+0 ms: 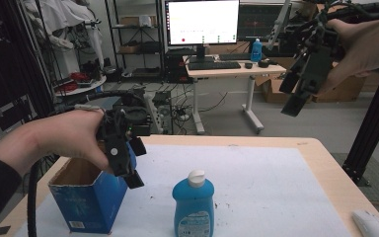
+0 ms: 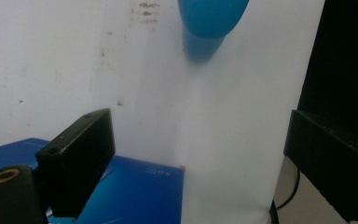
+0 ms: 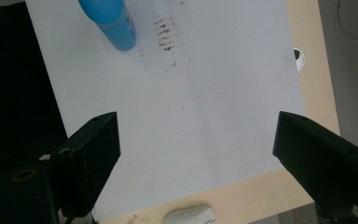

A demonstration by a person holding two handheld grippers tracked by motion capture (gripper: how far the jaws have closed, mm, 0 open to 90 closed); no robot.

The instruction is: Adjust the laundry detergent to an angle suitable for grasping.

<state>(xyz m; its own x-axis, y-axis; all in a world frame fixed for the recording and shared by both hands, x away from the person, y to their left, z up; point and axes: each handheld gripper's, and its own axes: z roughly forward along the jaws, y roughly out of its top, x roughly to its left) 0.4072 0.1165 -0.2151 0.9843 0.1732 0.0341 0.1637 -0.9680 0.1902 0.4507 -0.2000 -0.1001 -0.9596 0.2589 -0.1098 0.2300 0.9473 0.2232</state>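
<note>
Here, your left gripper (image 1: 128, 163) hovers spread and empty above the open blue box (image 1: 86, 197) at the counter's (image 1: 321, 158) left edge. The blue bottle (image 1: 193, 205) stands upright just right of it, and your right gripper (image 1: 301, 84), also spread, hangs high above the counter.

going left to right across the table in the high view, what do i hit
blue box → left gripper → blue bottle → white mouse; the right gripper hangs high above, open and empty.
</note>
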